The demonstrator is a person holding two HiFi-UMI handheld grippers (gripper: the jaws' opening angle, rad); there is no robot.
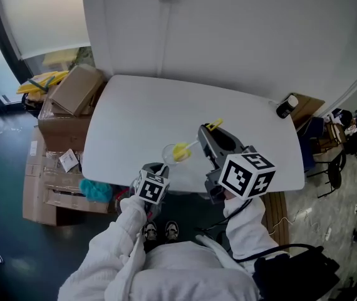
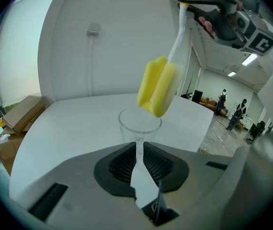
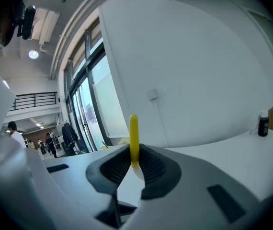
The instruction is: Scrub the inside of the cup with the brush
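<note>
Left gripper (image 2: 137,153) nearest, jaws at a narrow slit gripping near side of clear cup (image 2: 139,121) upright on white table (image 2: 79,123), yellow sponge head of brush (image 2: 156,86) tilted at cup's rim, right gripper (image 1: 205,138) clamped on its handle, cardboard boxes (image 1: 72,93) beyond.

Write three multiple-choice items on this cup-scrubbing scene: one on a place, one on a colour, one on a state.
1. Where is the sponge head relative to the cup?
A deep inside it
B just above its rim
C lying flat beside it

2. What colour is the sponge head?
A yellow
B blue
C red

3. The right gripper is:
A open and empty
B shut on the cup
C shut on the brush handle

Key:
1. B, the left gripper view shows it hanging over the rim.
2. A, it is plainly yellow.
3. C, its jaws clamp the handle.
</note>
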